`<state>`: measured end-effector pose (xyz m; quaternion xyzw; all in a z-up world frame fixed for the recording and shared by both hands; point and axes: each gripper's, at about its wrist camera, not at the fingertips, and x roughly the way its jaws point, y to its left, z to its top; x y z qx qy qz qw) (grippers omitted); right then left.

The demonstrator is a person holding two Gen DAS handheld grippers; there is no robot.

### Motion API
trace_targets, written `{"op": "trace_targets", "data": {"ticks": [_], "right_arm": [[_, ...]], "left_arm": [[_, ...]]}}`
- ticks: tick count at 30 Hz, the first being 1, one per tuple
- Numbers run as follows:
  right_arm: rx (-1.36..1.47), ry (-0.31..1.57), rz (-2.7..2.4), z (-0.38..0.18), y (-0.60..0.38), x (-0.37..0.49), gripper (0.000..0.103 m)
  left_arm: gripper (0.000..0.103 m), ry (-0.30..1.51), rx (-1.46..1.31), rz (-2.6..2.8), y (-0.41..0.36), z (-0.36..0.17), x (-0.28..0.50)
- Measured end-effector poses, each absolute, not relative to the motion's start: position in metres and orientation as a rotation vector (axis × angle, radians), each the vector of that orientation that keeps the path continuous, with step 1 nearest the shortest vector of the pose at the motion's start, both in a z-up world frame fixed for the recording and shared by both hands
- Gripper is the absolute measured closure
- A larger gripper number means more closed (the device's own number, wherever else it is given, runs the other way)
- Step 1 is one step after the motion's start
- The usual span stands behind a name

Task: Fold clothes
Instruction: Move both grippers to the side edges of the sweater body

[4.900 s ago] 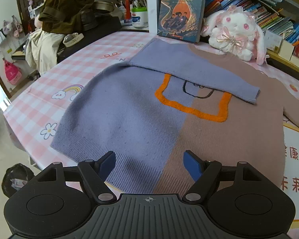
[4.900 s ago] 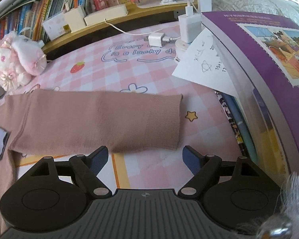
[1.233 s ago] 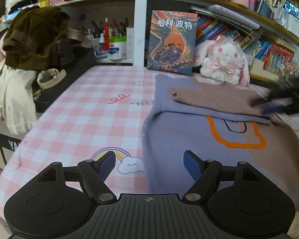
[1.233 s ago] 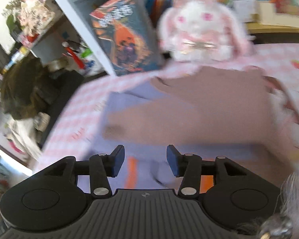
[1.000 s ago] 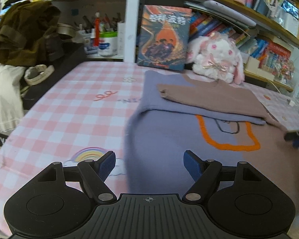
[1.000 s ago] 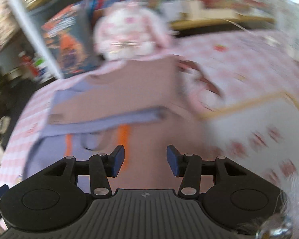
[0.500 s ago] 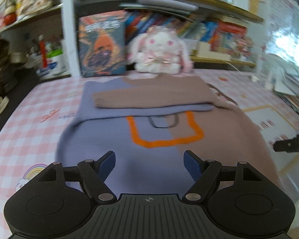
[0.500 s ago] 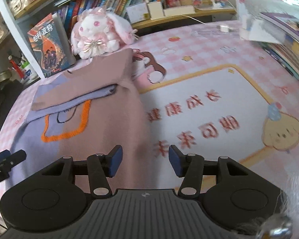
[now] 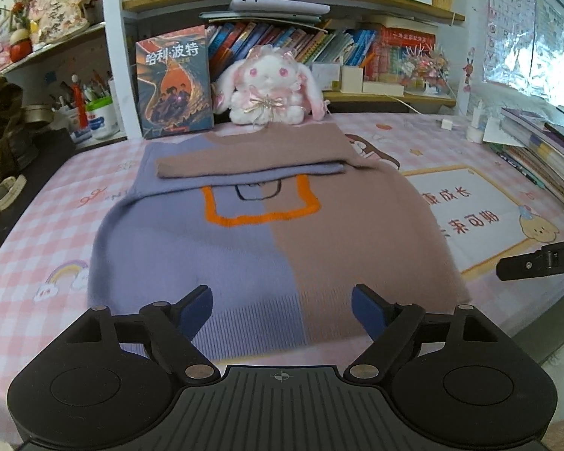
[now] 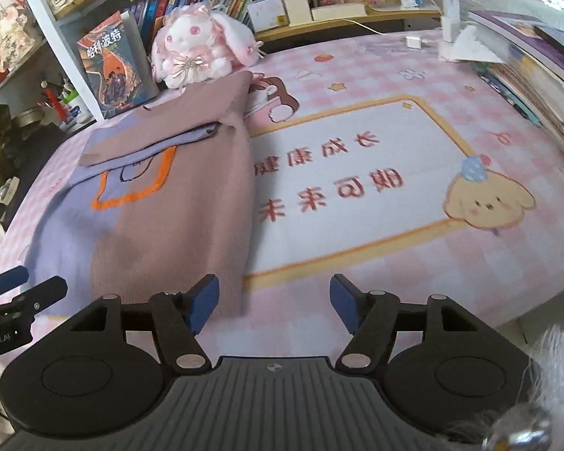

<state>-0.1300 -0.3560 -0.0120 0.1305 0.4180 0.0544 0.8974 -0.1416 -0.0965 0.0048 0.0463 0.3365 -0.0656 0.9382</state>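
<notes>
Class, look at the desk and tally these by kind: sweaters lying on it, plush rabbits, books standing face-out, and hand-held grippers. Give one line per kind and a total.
Sweater: 1
Plush rabbit: 1
Face-out book: 1
Hand-held grippers, left hand-held gripper and right hand-held gripper: 2
Total: 5

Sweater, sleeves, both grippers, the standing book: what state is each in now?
Sweater: flat on the table, body unfolded.
Sleeves: both folded across the chest.
Left gripper: open, empty, just widened.
Right gripper: open, empty, just widened.
Book: upright, closed.
</notes>
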Motion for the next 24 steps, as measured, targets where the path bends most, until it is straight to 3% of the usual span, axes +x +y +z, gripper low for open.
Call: {"op": "trace_targets", "data": {"ticks": [8,24], "right_arm": [[0.296,0.877,0.115,-0.015,-0.371,-0.151,0.04],[0.381,0.882,0.095,-0.018,-0.357,-0.12,0.039]], "left_arm": [[0.019,0.693,0.039,-0.043,-0.085,0.007,-0.158],[0.019,0.747,-0.211,0.219,0.013,0.001,-0.133]]}}
